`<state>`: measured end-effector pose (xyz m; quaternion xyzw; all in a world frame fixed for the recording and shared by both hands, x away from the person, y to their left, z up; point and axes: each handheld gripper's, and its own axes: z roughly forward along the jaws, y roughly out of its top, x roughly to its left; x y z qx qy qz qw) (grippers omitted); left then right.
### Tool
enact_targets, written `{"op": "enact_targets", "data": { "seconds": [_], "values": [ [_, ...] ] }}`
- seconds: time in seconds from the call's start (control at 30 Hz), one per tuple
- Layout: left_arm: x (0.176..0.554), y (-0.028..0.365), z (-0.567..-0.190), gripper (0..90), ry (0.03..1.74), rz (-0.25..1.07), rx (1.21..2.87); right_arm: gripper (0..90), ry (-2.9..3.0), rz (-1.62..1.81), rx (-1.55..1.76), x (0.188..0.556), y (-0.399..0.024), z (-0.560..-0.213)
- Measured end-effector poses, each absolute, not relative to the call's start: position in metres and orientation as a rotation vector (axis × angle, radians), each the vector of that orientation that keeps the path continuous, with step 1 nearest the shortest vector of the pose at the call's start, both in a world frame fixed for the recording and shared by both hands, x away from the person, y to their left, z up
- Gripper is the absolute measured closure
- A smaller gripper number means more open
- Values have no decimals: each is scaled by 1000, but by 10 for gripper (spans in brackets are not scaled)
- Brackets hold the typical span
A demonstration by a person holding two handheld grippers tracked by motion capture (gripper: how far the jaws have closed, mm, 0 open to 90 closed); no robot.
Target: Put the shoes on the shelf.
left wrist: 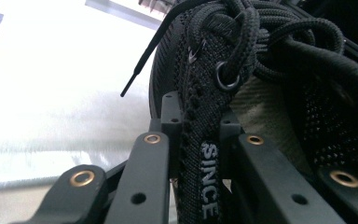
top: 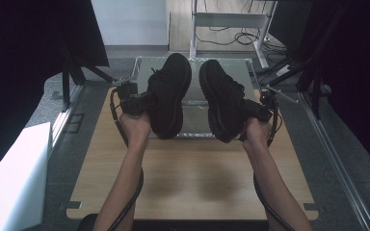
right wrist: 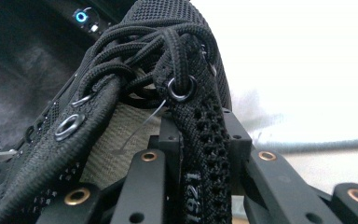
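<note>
Room: grey floor all around, dark curtains at 9 and 3 o'clock, a white frame with loose cables at 12 o'clock.
Table (top: 192, 187): light wood, it reaches from the centre down to 6 o'clock, and its near half is bare.
Tray (top: 192, 126): a shiny metal tray at the far end of the table, toward 12 o'clock, below and between the two shoes.
White box (top: 14, 178): it stands on the floor at 8 o'clock, well apart from the table.
Forearms: both come in from 6 o'clock and spread a little, and each hand is raised above the far part of the table.
Left shoe (top: 168, 94): black, held up in the air with its toe toward 12 o'clock and its sole turned to the other shoe.
Right shoe (top: 221, 98): black, held in the same way, just beside the left one but apart from it.
Left gripper (left wrist: 200, 140): its jaws are closed tight on the edge strip of the left shoe, near a lace eyelet.
Right gripper (right wrist: 200, 140): its jaws are pinched on the edge strip of the right shoe, just below a lace eyelet.
Laces: thick black cords, bunched above each pair of jaws.
</note>
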<state>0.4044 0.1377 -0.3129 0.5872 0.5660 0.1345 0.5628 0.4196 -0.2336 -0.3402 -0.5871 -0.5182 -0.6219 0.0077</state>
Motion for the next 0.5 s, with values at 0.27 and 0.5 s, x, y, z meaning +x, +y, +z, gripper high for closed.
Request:
{"op": "enact_targets", "data": {
  "seconds": [0.27,0.5],
  "values": [
    [429,131,-308,794,1385,338,1373,750,-1641,-1928,-1903,444,-231,-331],
    [449,123,-305,792,1422,356,1381,751,-1630,-1904,-1969,466,-228,-331]
  ]
}}
